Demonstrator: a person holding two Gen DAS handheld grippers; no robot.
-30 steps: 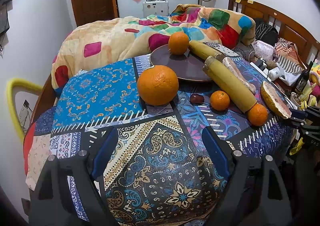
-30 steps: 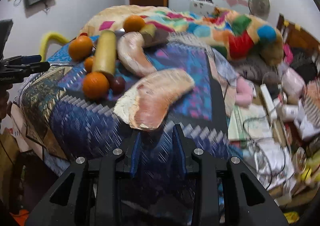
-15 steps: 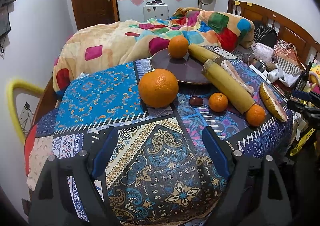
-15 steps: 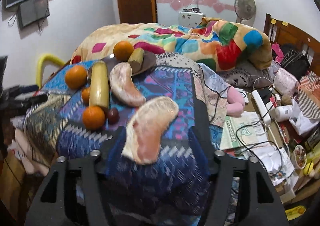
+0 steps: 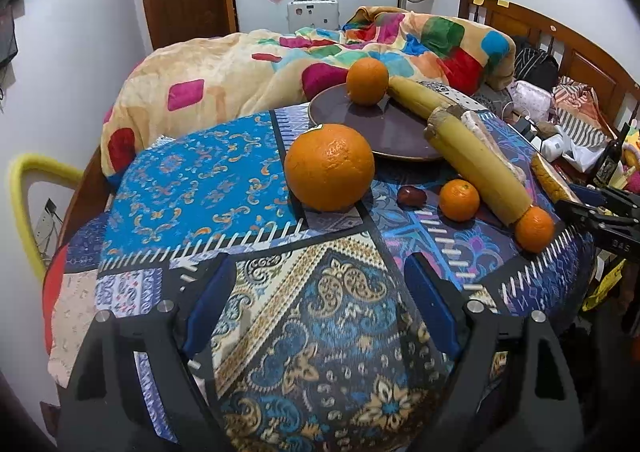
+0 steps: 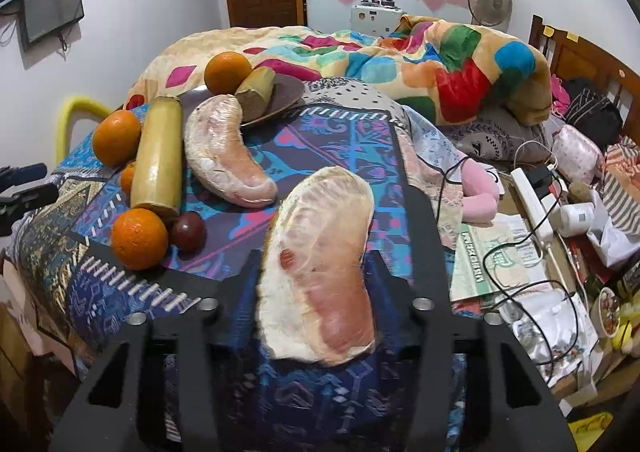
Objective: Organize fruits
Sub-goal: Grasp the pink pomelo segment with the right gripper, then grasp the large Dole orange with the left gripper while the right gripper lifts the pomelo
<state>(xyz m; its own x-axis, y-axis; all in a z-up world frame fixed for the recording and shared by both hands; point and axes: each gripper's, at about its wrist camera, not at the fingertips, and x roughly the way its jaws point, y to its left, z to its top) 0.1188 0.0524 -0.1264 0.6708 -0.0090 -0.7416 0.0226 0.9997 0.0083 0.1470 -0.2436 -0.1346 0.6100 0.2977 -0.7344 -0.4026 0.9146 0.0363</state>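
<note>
Patchwork cloth (image 6: 352,140) covers the table before a bed; low at centre of the right wrist view, the right gripper (image 6: 316,284) has just been closing its jaws around the wrapped pomelo wedge (image 6: 320,264), whose long axis runs along the fingers. Whether the pads press it I cannot tell. Beyond it, up-left, sits the brown plate (image 6: 288,92), while the left gripper (image 5: 316,308) stands apart, empty.

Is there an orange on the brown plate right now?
Yes, one orange sits on the brown plate, beside a yellow stalk.
</note>
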